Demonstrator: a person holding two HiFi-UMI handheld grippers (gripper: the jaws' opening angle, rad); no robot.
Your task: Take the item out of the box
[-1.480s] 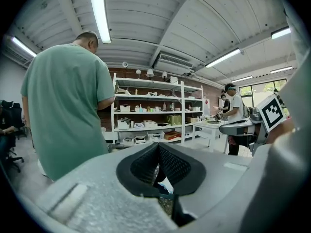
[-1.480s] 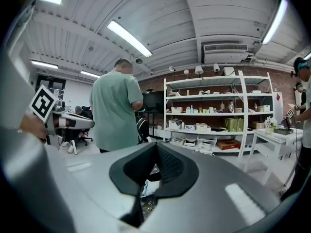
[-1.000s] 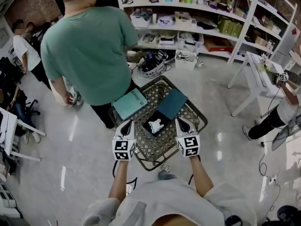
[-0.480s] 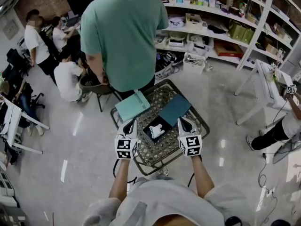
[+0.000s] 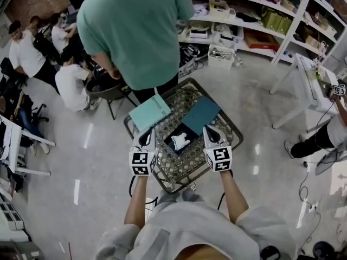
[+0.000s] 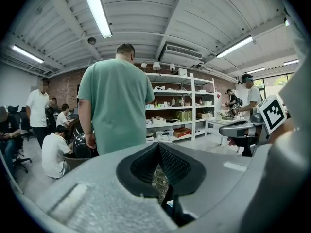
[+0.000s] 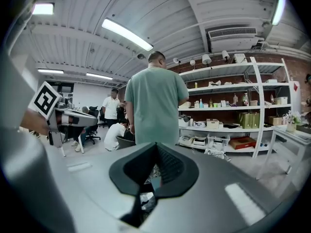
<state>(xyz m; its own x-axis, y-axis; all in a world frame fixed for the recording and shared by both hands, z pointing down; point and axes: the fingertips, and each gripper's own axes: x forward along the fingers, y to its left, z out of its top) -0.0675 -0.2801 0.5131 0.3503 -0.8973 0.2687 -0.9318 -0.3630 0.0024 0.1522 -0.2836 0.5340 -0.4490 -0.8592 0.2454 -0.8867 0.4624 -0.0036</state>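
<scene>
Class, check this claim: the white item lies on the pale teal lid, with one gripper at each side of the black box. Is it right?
Not quite. The head view shows the white item lying in the black box, not on the pale teal lid; the left gripper and right gripper do flank it.

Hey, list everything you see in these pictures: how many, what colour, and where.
table: one, patterned lattice top, centre
open box: one, black, mid-table
item: one, white, inside the box
light flat piece: one, pale teal, table's far left
dark flat piece: one, dark teal, table's far right
standing person: one, green shirt, beyond table
shelving: white, at back
left gripper: jaws shut, empty, left of box
right gripper: jaws shut, empty, right of box
</scene>
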